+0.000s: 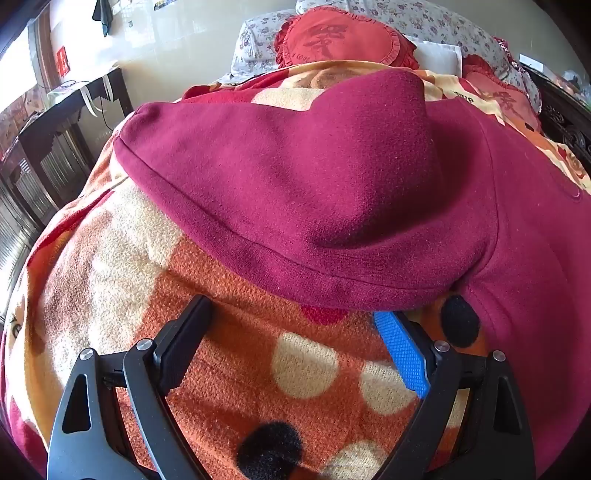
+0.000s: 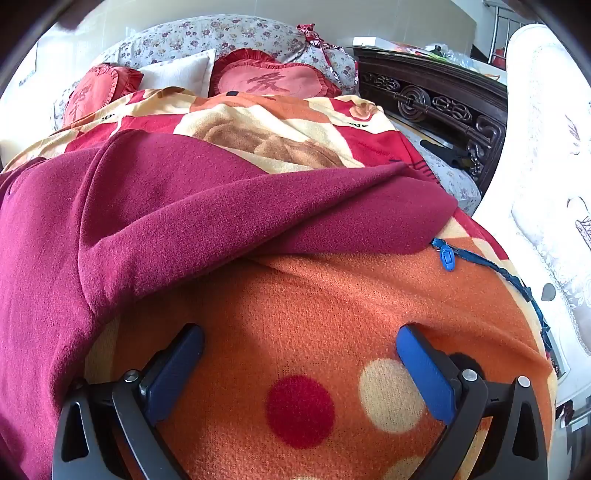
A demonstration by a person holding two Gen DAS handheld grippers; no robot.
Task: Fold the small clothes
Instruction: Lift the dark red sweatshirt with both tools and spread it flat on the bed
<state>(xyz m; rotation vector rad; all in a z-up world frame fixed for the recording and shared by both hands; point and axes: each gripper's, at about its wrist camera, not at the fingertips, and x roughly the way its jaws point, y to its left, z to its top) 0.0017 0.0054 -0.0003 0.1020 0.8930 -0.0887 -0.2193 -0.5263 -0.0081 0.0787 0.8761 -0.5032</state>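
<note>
Maroon garment (image 1: 332, 192) just beyond both grippers' fingers (image 1: 400, 347) — released, nothing between.

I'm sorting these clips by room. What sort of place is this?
Most likely a home bedroom: a blanket covered bed, heart-shaped cushions against a floral pillow, and a carved dark wooden frame.

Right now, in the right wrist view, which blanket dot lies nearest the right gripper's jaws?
The red dot, lying between the open right gripper's fingers; the cream dot sits beside one finger.

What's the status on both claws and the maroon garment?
Left claw open, empty. Right claw open, empty. Maroon garment spread on blanket, ungripped. Blue zipper pull beside the garment's edge.
</note>
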